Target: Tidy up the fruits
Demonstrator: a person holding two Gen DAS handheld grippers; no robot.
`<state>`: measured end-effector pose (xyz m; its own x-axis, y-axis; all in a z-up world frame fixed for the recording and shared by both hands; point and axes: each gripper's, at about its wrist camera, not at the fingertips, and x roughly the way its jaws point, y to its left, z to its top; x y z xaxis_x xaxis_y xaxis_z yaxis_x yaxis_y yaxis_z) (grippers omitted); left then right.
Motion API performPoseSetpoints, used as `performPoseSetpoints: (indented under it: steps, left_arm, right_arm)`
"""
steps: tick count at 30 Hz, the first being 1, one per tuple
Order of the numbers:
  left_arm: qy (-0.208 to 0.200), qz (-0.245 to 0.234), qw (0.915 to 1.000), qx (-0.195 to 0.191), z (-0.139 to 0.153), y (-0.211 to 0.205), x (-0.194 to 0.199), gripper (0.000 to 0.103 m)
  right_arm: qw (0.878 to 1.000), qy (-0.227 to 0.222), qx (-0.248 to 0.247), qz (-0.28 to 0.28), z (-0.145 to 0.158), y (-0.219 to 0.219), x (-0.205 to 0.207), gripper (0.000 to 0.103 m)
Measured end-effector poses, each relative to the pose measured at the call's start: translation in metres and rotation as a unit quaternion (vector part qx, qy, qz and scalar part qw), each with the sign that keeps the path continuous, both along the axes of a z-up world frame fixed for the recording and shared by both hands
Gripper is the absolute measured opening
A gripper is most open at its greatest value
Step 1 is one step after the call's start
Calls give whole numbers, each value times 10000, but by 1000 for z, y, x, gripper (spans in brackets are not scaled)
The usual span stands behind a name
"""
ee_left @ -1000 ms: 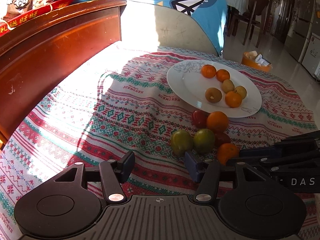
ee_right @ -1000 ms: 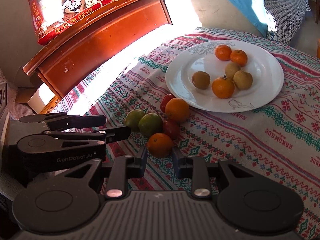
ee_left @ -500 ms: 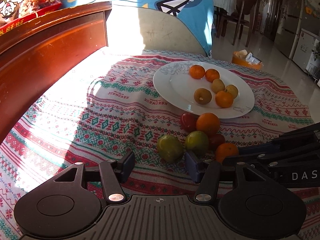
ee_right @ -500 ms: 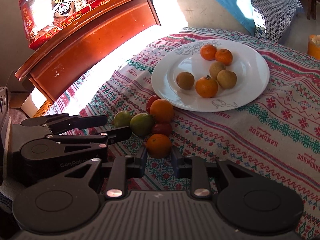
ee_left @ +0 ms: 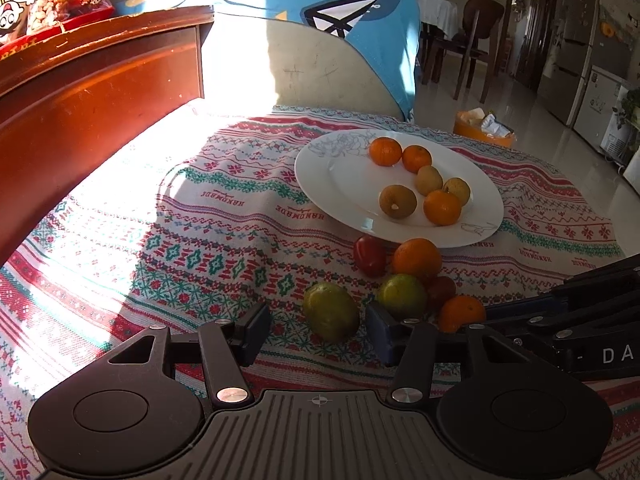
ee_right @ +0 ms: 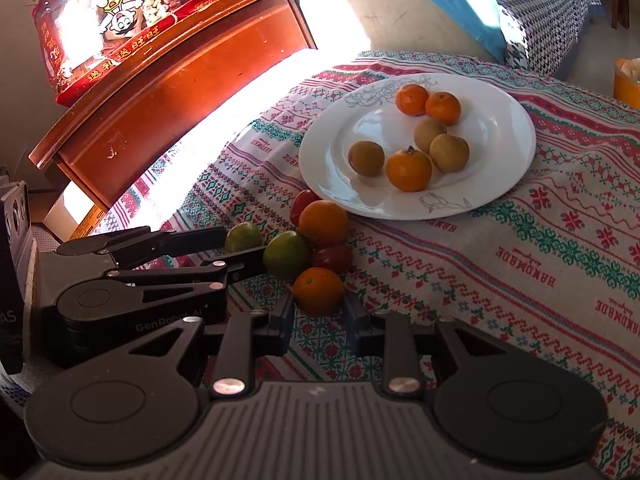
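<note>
Pinching the nearest orange (ee_right: 318,291) with my right gripper (ee_right: 318,312); pads sit on both its sides, fruit at the near end of the loose pile on the patterned tablecloth (ee_right: 500,280). My left gripper (ee_left: 316,326) has its fingers spread and has just been closing in a bit; a green citrus (ee_left: 331,312) sits between them, and from this angle I can't tell whether either pad touches it. Second green citrus (ee_left: 402,296) is just beside the right-hand finger. Behind those: two dark red fruits (ee_left: 370,255), a bigger orange (ee_left: 417,258), all bunched against the near rim of the white plate (ee_left: 344,184). Plate sits toward the table's far edge, holding three small oranges (ee_right: 409,165) and three brown round fruits (ee_right: 366,158). Wooden cabinet (ee_right: 172,92) along the left edge, red snack bag (ee_right: 112,20) on top.
</note>
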<state>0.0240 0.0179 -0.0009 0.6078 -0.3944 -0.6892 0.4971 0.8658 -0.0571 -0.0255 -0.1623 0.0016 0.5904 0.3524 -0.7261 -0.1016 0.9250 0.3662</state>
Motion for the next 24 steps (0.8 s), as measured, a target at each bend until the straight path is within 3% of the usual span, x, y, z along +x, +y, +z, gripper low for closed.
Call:
performPoseSetpoints:
  steps: [5, 9, 11, 19, 24]
  left_arm:
    - [-53, -79, 10000, 18, -1, -3, -2, 48]
    - [21, -108, 9999, -109, 0, -2, -2, 30]
    - [51, -95, 9998, -142, 0, -2, -2, 27]
    - [140, 184, 9992, -326, 4, 4, -5, 27]
    - [124, 413, 9982, -424, 13, 10, -6, 27]
  right_arm:
    - [10000, -22, -17, 19, 0, 0, 0, 27]
    - [10000, -32, -24, 38, 0, 1, 0, 26]
    - [10000, -34, -13, 36, 1, 0, 0, 26]
    - [9999, -142, 52, 44, 7, -2, -2, 25]
    - [9996, -257, 92, 14, 14, -5, -2, 18]
